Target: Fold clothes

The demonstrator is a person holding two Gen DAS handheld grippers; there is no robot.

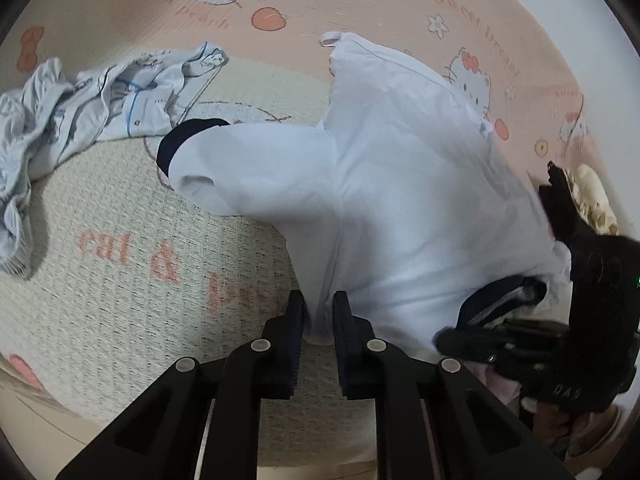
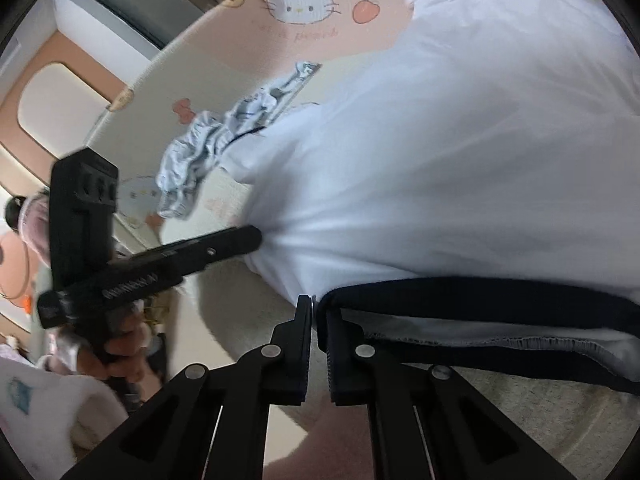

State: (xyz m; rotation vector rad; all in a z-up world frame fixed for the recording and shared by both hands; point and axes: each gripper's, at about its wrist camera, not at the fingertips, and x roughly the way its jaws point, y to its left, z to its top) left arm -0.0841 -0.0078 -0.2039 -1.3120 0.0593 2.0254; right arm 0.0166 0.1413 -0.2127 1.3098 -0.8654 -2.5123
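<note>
White cotton with navy trim: that is the T-shirt (image 1: pixel 400 184) you are working on, spread over a cartoon-cat printed play mat (image 1: pixel 120 280).

In the left wrist view, your left tongs (image 1: pixel 318 320) are closed to a narrow gap on a pinch of the shirt's near edge, close to the shoulder; the fabric bulges out between the pads. One sleeve with a navy cuff (image 1: pixel 188 136) lies out to the left on the mat, and the body runs away from you towards the pink border. Your right tongs (image 1: pixel 556 176) show only as a dark shape at the right edge, against the shirt near the navy collar (image 1: pixel 500 300); this view does not show their grip. A crumpled pale blue garment (image 1: pixel 80 112) lies well apart at upper left, not yet dealt with.

In the right wrist view, the right tongs (image 2: pixel 314 308) are pinched nearly shut right at the end of the navy collar band (image 2: pixel 480 300), with the white cloth bulking up beyond them. The left tongs (image 2: pixel 256 236) come in from the left, tips buried in the shirt's edge.

To do this step well, I judge you should lift both pinches together and level, keep the edge between them taut, and carry it over evenly so the fold lands straight. The left bite looks deeper than the right, so watch the collar corner for slipping.
</note>
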